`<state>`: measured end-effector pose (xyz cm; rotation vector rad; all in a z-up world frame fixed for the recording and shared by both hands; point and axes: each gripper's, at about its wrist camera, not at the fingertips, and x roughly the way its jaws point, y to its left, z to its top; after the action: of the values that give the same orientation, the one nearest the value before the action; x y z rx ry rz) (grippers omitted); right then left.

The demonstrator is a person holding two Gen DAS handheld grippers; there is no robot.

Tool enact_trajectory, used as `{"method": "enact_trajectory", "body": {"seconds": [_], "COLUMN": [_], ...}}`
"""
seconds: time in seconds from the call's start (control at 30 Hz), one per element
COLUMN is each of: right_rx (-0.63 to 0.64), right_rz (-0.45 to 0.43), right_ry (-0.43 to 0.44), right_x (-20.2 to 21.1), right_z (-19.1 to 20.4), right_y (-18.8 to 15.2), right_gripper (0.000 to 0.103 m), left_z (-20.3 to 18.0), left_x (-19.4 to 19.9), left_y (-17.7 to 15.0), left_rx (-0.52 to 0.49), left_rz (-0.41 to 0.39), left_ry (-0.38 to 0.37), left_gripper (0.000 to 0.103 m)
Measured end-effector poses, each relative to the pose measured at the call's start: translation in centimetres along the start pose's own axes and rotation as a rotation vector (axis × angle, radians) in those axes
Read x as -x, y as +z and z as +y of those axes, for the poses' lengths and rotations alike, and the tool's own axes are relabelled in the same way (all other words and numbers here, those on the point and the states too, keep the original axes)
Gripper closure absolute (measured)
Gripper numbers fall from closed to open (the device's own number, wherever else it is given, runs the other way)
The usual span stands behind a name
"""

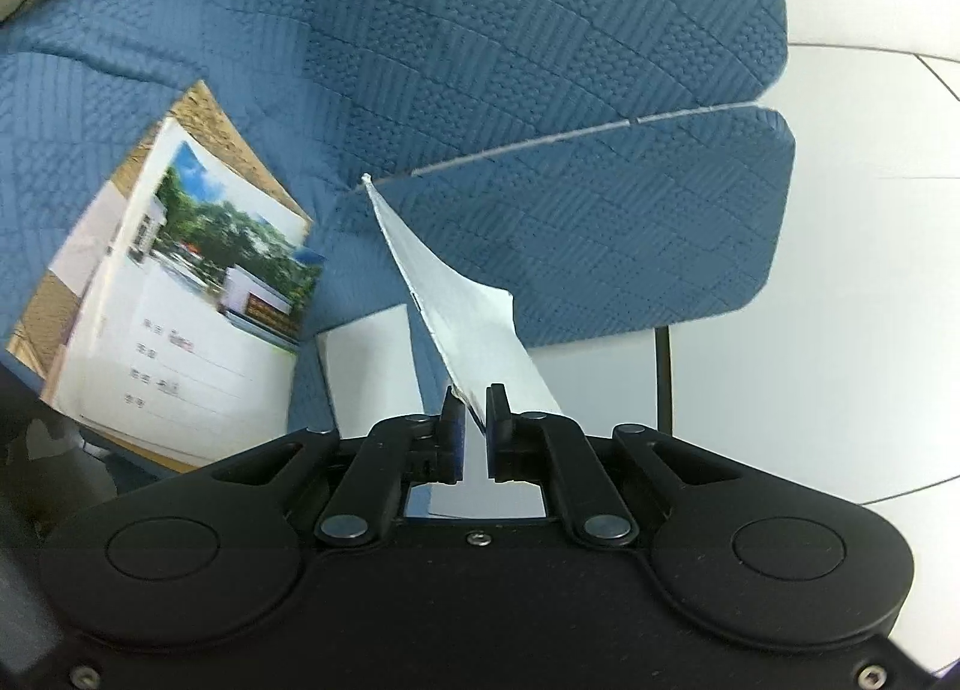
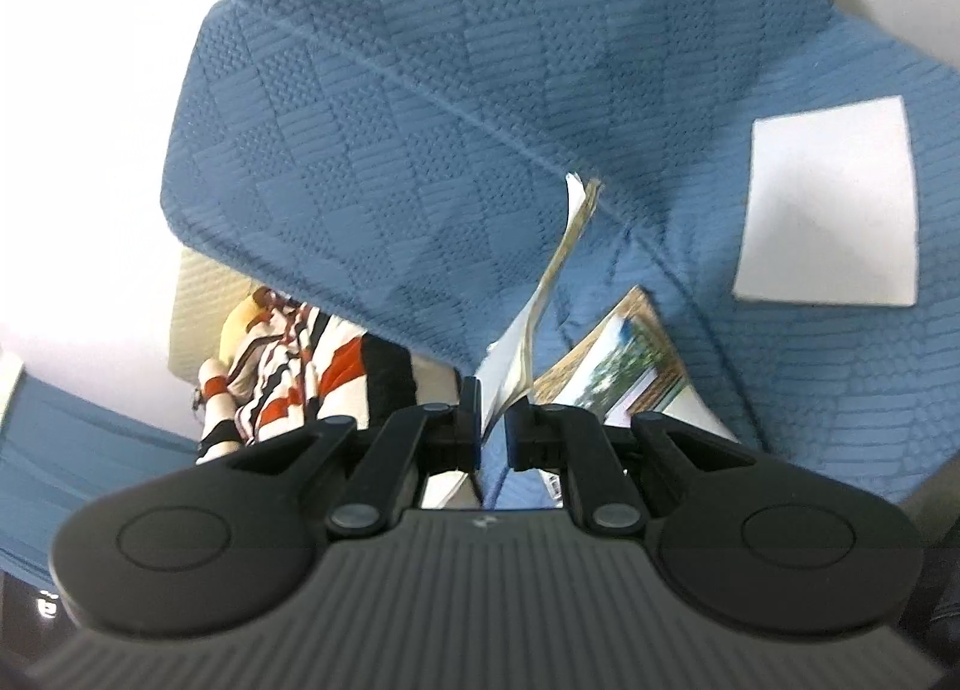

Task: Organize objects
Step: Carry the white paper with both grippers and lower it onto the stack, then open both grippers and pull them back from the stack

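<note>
Two booklets between shut tongs

Left gripper: matte black plastic body, two round raised discs on the housing, paired link arms on silver pivot pins, small screws at the centre and lower corners, blue pads on the inner faces of both fingers.

Right gripper: same black build, ribbed grey top plate with a small pale logo, silver pivots, blue pad visible.
</note>
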<state>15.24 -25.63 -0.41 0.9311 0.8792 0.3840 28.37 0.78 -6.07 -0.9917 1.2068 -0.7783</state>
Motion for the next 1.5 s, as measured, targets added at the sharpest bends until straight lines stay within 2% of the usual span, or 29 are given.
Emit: {"method": "enact_trajectory", "body": {"seconds": [0.17, 0.53, 0.67, 0.93, 1.17, 1.33, 1.43, 1.5], "right_rx": [0.029, 0.078, 0.099, 0.170, 0.221, 0.224, 0.223, 0.216], "right_rz": [0.048, 0.137, 0.160, 0.177, 0.211, 0.224, 0.228, 0.232], "right_ry": [-0.005, -0.055, -0.102, -0.202, -0.262, -0.269, -0.269, -0.265], "right_x": [-2.1, -7.3, -8.6, -10.1, -11.3, -11.7, -11.6, -11.5], "right_z": [-0.1, -2.7, -4.2, -6.6, -8.1, -8.6, -8.5, -8.5], "right_y": [-0.4, -3.1, -4.3, -6.2, -6.9, -6.8, -6.7, -6.6], "right_gripper": [0.093, 0.093, 0.093, 0.092, 0.091, 0.091, 0.091, 0.090], "left_z": [2.1, 7.9, 8.9, 11.3, 13.0, 13.4, 12.9, 12.4], "left_x": [0.8, 0.7, 0.2, -1.9, -3.3, -3.6, -3.7, -3.5], "left_y": [0.6, 1.3, 0.6, -1.2, -1.8, -1.9, -2.2, -2.4], "left_rx": [0.004, -0.009, -0.098, -0.158, -0.131, -0.134, -0.154, -0.174], "left_rz": [-0.013, -0.021, -0.021, 0.028, 0.058, 0.068, 0.078, 0.081], "left_ry": [0.011, 0.091, 0.149, 0.237, 0.296, 0.323, 0.341, 0.347], "left_gripper": [0.097, 0.097, 0.096, 0.096, 0.097, 0.097, 0.091, 0.074]}}
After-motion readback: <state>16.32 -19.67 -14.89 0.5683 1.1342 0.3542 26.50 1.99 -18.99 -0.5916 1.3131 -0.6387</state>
